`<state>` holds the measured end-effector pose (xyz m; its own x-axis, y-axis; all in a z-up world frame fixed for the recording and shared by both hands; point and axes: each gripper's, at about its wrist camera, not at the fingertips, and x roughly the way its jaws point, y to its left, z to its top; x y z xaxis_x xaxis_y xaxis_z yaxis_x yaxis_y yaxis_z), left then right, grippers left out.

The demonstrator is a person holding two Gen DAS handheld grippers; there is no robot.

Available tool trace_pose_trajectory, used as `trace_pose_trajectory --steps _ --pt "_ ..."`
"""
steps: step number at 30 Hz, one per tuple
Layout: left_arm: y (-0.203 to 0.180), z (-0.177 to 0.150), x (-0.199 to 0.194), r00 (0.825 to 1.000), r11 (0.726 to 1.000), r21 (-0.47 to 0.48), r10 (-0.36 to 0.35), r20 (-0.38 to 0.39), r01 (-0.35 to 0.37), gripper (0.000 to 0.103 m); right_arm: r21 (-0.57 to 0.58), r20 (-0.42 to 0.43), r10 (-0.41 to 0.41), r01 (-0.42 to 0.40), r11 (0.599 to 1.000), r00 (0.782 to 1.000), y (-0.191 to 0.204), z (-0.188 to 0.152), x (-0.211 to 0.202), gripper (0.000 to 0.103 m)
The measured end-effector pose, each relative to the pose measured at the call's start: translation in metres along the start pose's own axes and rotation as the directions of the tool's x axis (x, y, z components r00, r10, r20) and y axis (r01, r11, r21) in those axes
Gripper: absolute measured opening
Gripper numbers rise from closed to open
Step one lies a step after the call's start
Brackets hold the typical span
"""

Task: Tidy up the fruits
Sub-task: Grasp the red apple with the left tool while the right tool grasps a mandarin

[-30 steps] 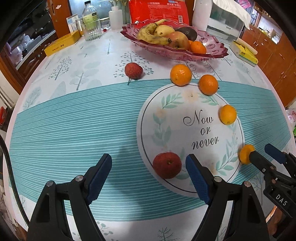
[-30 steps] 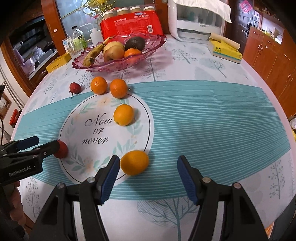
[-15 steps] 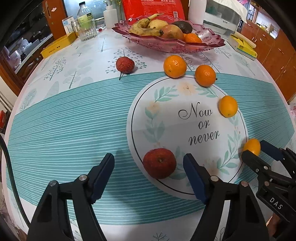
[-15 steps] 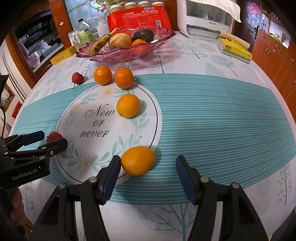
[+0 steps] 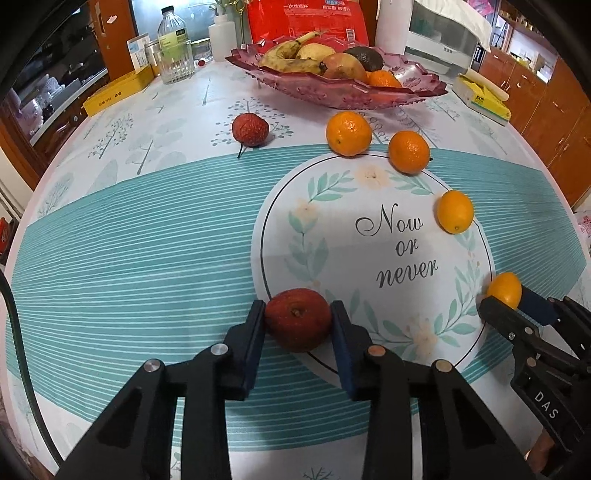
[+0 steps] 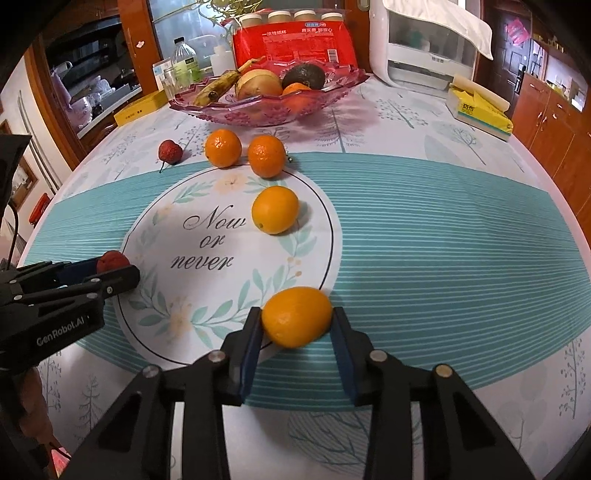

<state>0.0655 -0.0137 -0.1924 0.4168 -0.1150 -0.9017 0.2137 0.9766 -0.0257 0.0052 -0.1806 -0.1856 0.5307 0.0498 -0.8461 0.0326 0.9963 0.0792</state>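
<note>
On the printed tablecloth, my left gripper is shut on a wrinkled red fruit at the near edge of the round "Now or never" print. My right gripper has its jaws closing, with both pads touching a small oval orange that rests on the cloth. Each gripper also shows at the edge of the other's view. Another red fruit and three oranges lie loose farther back. A pink glass fruit bowl beyond them holds a banana, an avocado and other fruit.
Behind the bowl stand a red package, a clear bottle and a white appliance. A yellow box lies at the far left and a yellow tissue pack at the far right. The table's rounded edge runs close below both grippers.
Both grippers went from wide open to closed around their fruit: the left on the red fruit, the right on the oval orange. Neither fruit has left the table.
</note>
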Motion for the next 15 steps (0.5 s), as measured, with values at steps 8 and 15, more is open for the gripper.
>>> trace_pose_trajectory --steps 8,15 --pt "0.006 0.004 -0.011 0.999 1.000 -0.017 -0.025 0.032 0.026 0.033 0.040 0.028 0.029 -0.030 0.999 0.999 -0.005 0.004 -0.010 0.037" --pt "0.008 0.026 -0.043 0.994 0.999 -0.021 -0.042 0.103 0.044 0.033 0.050 0.087 0.051 -0.055 0.997 0.995 -0.005 0.027 -0.036 0.036"
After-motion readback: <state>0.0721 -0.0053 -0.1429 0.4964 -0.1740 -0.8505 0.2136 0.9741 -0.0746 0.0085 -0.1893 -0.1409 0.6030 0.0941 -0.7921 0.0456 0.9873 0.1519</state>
